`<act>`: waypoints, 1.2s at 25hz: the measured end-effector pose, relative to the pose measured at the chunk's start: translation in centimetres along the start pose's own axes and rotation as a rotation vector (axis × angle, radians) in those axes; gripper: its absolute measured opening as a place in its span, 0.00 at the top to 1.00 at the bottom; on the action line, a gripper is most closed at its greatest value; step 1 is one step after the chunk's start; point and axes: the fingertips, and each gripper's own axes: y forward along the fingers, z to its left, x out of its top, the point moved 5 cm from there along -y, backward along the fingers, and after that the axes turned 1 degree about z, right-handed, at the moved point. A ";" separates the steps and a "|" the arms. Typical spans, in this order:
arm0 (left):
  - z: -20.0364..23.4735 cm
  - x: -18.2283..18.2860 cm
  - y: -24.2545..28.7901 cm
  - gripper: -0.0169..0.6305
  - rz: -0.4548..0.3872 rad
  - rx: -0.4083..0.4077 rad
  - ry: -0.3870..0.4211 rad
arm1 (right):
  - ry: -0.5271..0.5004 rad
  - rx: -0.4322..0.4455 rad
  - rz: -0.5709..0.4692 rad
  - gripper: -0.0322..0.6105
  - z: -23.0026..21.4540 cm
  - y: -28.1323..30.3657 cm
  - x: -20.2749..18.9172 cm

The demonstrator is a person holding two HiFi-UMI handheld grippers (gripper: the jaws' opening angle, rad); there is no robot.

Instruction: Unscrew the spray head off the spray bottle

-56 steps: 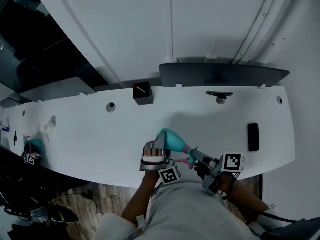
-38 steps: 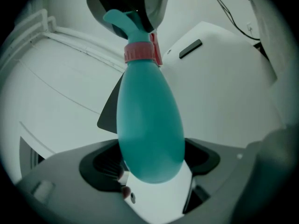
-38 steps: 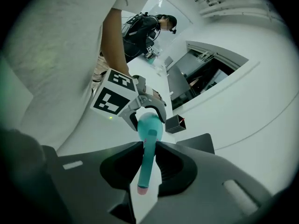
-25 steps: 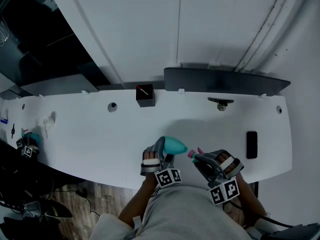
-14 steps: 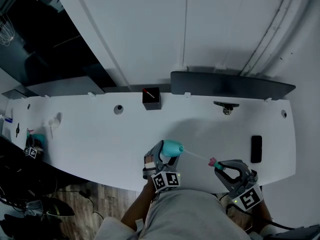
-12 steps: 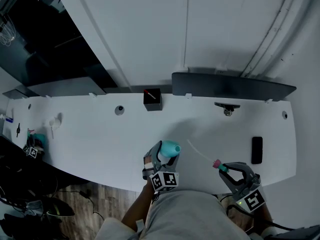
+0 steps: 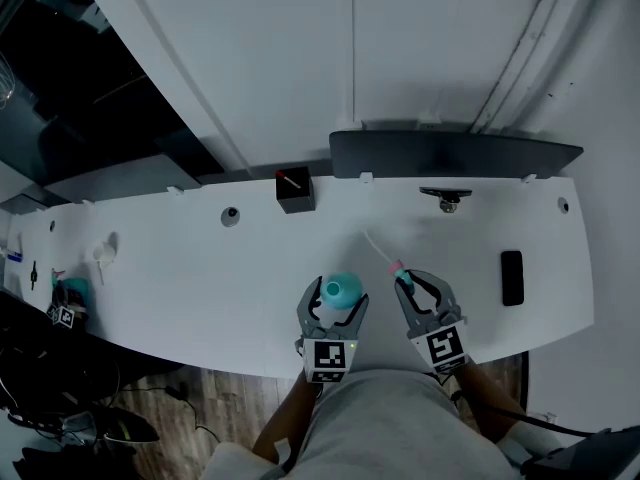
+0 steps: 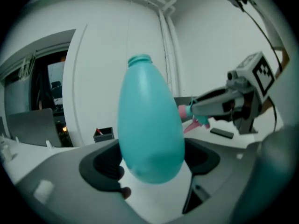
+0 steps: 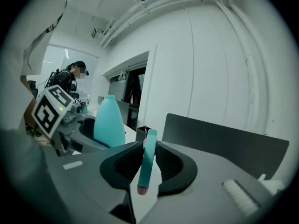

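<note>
Around: On the white tabletop (image 7: 200, 268) we saw a black box (image 7: 292, 190) with a red pen in it at the far edge. A dark panel (image 7: 455, 153) stood upright to its right, with a small metal fitting (image 7: 441, 197) before it. A phone (image 7: 511, 276) lay flat, well to the right of the grippers.
Farther off: A person (image 9: 74, 76) stood in the background of the right gripper view.
In the way: The two grippers were just beside each other, so each loomed large in the other's view. The box and phone lay well apart from both.
Hard to make out: At the tabletop's left edge we saw a marker cube (image 7: 63, 316) beside something teal, too small to name. In the head view the bottle showed only from above, its body hidden by the jaws. We could not tell whether it touched the tabletop.
Bottle: The teal bottle (image 8: 149, 125) stood upright over the near part of the tabletop, its threaded neck bare.
Left gripper: The left gripper (image 8: 152, 161) had its jaws wide apart, clamped on the bottle's lower body.
Spray head: The spray head (image 9: 149, 148) was off the bottle and just to its right, pink end low. Its thin tube (image 7: 377, 249) slanted toward the far edge.
Right gripper: The right gripper (image 9: 148, 168) had its jaws nearly together, clamped on the spray head.
Pose: Both grippers pointed away from the person, marker cubes facing up and forearms reaching in from the near side.
</note>
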 end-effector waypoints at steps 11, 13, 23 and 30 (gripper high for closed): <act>1.2 -1.3 -2.3 0.35 0.003 0.043 -0.073 | 0.043 -0.045 0.054 0.81 6.1 2.1 0.5; 0.9 -1.7 -2.5 0.35 0.005 0.023 -0.087 | 0.043 -0.069 0.070 0.81 6.7 1.6 0.1; -2.5 -2.4 -4.5 0.35 0.025 -0.027 -0.078 | 0.101 -0.168 0.077 0.81 7.0 -2.5 -1.3; -7.8 -1.9 -7.1 0.35 0.038 0.012 -0.061 | 0.105 -0.144 0.061 0.81 6.5 -6.8 -2.6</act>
